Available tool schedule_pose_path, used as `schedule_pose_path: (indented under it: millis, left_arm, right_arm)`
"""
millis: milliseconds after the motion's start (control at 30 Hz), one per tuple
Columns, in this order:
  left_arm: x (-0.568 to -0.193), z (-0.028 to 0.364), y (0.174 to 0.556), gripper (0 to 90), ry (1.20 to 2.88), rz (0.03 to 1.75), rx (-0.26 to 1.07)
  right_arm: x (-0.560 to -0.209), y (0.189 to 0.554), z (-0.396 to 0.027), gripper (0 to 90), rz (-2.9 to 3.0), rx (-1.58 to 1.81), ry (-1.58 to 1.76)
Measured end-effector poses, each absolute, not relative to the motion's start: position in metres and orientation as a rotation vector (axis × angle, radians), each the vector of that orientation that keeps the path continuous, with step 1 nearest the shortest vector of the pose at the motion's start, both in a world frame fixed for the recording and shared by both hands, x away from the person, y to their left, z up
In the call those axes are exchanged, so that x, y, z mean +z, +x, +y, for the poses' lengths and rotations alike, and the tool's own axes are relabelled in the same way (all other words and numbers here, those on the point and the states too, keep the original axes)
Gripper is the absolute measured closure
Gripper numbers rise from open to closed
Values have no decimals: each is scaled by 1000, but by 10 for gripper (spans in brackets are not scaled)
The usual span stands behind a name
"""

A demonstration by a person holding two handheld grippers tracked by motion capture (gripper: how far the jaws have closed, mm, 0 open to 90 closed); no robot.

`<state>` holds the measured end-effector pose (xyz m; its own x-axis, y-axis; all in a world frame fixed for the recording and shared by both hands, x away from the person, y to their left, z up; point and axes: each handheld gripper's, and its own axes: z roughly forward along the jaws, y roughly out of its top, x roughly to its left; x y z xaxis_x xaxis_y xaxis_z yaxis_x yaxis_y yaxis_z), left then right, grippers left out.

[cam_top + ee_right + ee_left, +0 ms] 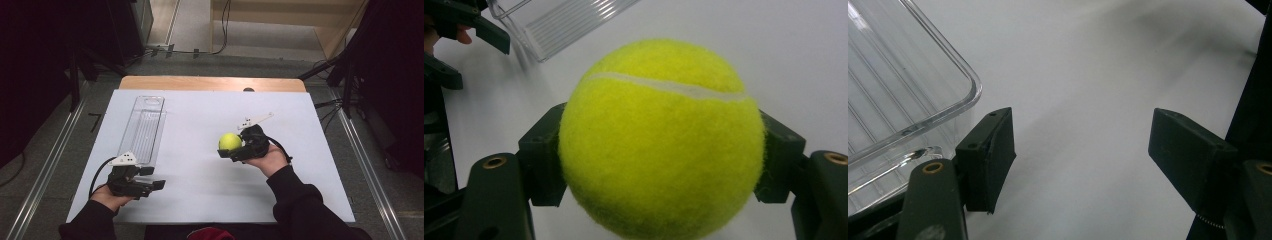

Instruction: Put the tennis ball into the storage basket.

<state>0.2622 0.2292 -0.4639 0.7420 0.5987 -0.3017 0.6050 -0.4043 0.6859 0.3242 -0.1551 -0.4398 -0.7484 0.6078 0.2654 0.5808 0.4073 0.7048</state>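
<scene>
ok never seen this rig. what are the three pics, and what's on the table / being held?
No robot here: a person holds a two-jaw tool in each hand. The high view looks down on the white table. The other two come from cameras riding on each tool. The right hand-held gripper clamps a yellow tennis ball between its jaws. The left hand-held gripper is open and holds nothing, beside the near end of a clear plastic tray that lies on the table.

A white sheet (200, 175) covers the wooden table (210, 83) mid-frame; black cables (222, 30) trail across the grey floor (190, 20) at top.
</scene>
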Motion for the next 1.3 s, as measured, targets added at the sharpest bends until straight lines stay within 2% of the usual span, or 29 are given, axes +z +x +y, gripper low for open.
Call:
schedule_pose_path:
  millis: [1300]
  left_arm:
    - [-464, 231, 263, 272, 2105, 906, -9]
  right_arm:
    - [-438, 344, -107, 238, 2649, 1297, 1044]
